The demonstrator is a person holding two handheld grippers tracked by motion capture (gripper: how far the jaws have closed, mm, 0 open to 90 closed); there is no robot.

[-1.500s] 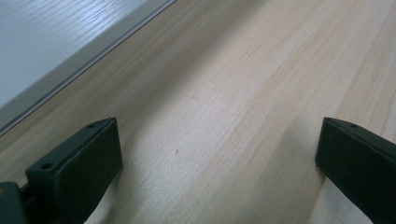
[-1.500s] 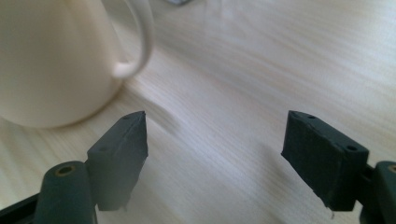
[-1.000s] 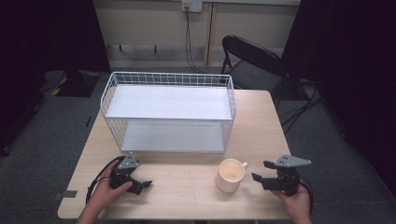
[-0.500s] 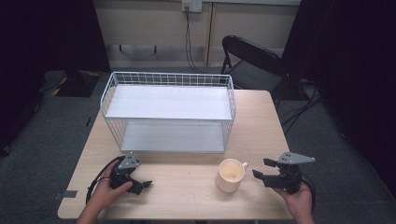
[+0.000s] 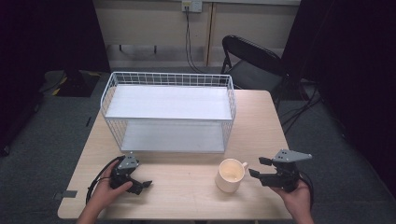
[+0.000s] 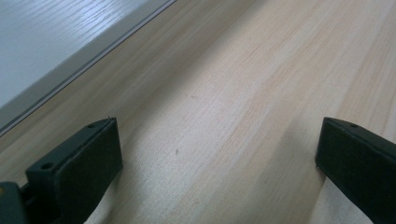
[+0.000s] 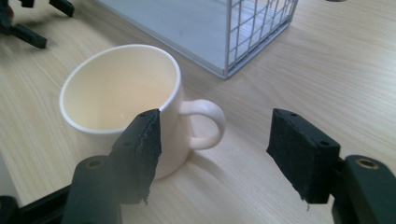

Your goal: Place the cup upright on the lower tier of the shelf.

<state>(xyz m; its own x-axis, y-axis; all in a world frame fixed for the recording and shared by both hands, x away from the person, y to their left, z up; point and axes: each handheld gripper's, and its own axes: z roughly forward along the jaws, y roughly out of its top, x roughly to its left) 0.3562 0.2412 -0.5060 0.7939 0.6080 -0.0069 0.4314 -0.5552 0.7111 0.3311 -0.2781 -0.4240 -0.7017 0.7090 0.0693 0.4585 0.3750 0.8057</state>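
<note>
A cream mug (image 5: 230, 175) stands upright and empty on the wooden table (image 5: 187, 196), its handle pointing right. My right gripper (image 5: 257, 167) hovers just right of that handle, a hand holding it. In the right gripper view the mug (image 7: 126, 93) is close ahead, and the handle lines up with the gap of the right gripper (image 7: 215, 126). Its jaws have just been closing, with nothing pressed between the pads. My left gripper (image 5: 142, 186) rests at the front left, open. In the left gripper view the left gripper (image 6: 217, 140) has only bare table between its jaws.
A white wire basket (image 5: 168, 79) with two white shelves stands at the back middle of the table; its corner (image 7: 261, 28) is just behind the mug. A black folding chair (image 5: 252, 60) stands beyond the far right corner. Cables trail on the floor.
The right gripper has risen a little beside the mug. The left gripper and the mug have stayed put.
</note>
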